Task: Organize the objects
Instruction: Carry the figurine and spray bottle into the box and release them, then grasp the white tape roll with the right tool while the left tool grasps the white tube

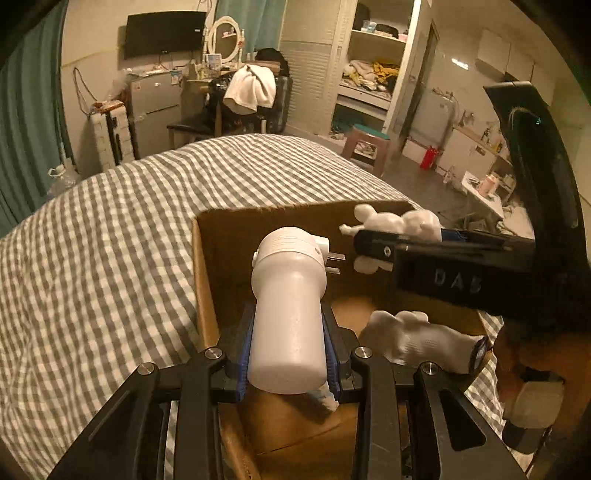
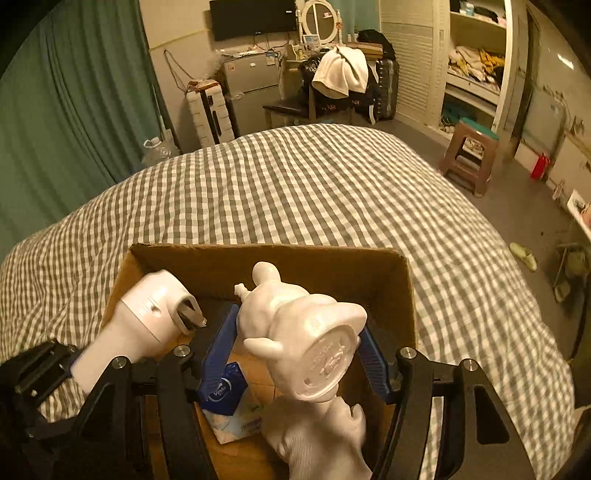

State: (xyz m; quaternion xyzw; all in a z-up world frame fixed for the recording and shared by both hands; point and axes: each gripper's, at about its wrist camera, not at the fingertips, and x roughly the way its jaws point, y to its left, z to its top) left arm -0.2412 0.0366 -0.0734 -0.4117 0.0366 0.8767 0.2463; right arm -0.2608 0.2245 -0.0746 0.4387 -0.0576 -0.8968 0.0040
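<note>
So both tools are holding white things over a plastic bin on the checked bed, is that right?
Not quite: it is a cardboard box, not a plastic bin, as the right wrist view shows. The left tool holds a white plug-in device and the right tool a white figurine over it, on the checked bed.

A checked bedspread (image 2: 295, 192), fridge (image 2: 251, 92), stool (image 2: 469, 155) and curtain (image 2: 74, 110).

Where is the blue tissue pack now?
In the right wrist view, the blue tissue pack lies on the cardboard box floor, lower left, beside a white figurine.

Warm dim light; checked bed (image 2: 295, 192), teal curtain (image 2: 74, 110), wall TV (image 2: 253, 16), fridge (image 2: 251, 92), open wardrobe (image 2: 474, 55), stool (image 2: 469, 158).
</note>
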